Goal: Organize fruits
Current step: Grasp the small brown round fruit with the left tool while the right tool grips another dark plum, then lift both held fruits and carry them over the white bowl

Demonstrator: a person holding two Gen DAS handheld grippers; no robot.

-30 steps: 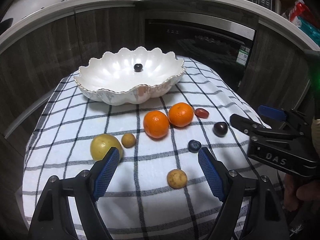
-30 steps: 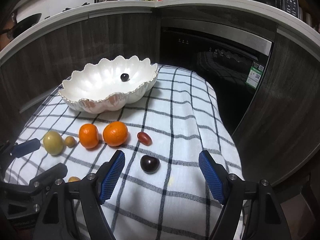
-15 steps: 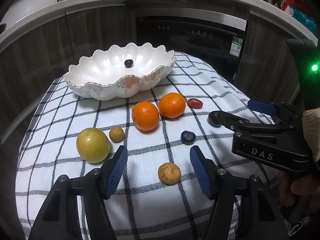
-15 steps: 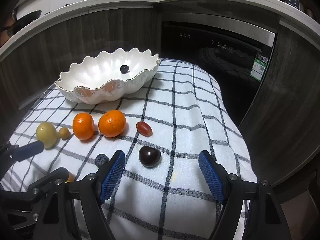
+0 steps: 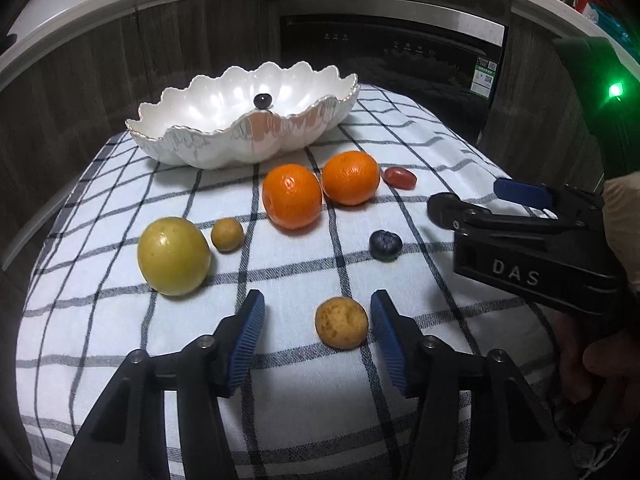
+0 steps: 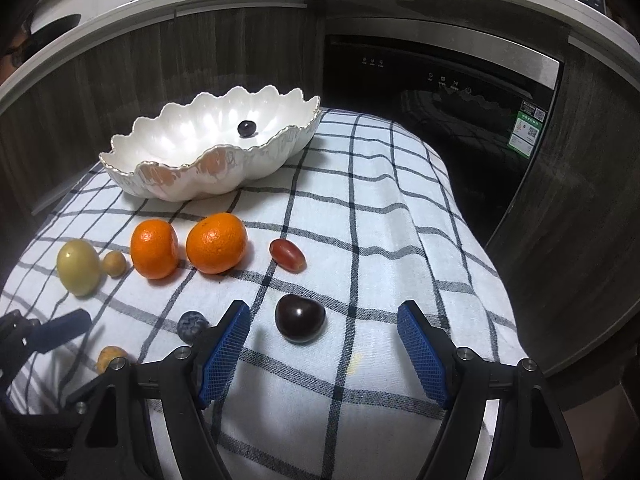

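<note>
- The left claw [image 5: 316, 336] is closing, jaws not yet touching the small speckled tan round fruit [image 5: 341, 322] lying between them, nearer the right jaw; an off-centre squeeze could roll it away.
- The right claw [image 6: 323, 350] stands wide around the dark glossy cherry [image 6: 299, 318], which sits left of centre on the checked cloth-covered worktop [image 6: 360, 240].
- The white scalloped bowl [image 5: 208, 148] waits far behind, holding one dark berry [image 5: 262, 100].

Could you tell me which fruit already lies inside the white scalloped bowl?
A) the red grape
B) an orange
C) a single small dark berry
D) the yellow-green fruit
C: one small dark berry sits alone in the bowl; all the other fruit lies on the checked cloth.
</note>
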